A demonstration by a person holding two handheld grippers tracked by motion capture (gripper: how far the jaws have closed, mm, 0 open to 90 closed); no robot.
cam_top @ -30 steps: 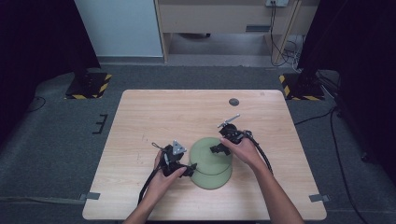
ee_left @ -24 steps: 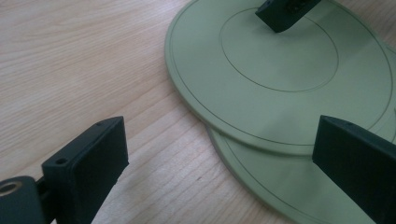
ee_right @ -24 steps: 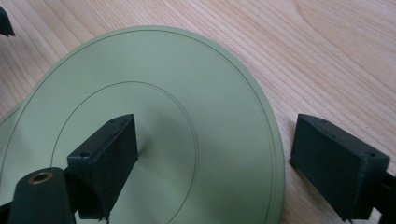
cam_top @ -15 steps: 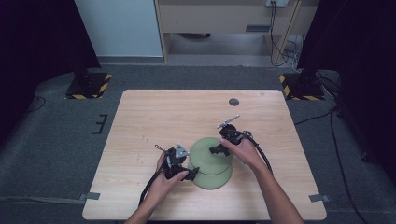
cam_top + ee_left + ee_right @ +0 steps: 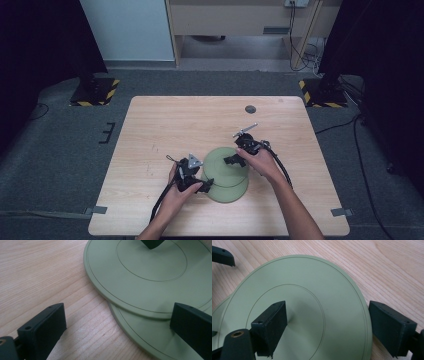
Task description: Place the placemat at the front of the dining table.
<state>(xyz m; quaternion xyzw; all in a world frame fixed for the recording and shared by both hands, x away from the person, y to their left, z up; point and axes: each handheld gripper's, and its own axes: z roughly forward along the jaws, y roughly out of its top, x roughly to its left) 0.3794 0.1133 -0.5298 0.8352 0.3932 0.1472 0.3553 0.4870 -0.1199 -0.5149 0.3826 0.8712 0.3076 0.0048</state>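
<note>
Light wood table [image 5: 165, 130] centre frame on grey carpet floor [image 5: 60, 165]. Small dark round disc [image 5: 250, 109] near table's upper edge. Yellow-black striped bases [image 5: 95, 92] upper left and upper right [image 5: 320, 94]. Wooden cabinet [image 5: 240, 17] top centre, cables [image 5: 300, 47] beside it. Tape strips [image 5: 99, 209] at table's lower corners.

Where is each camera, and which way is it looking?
High view: above the table, looking forward and down; both forearms, left gripper and right gripper.
Left gripper view: rides the left gripper, jaws open, facing the two overlapping green plates.
Right gripper view: rides the right gripper, jaws open astride the top plate rim.
All share the plates.
</note>
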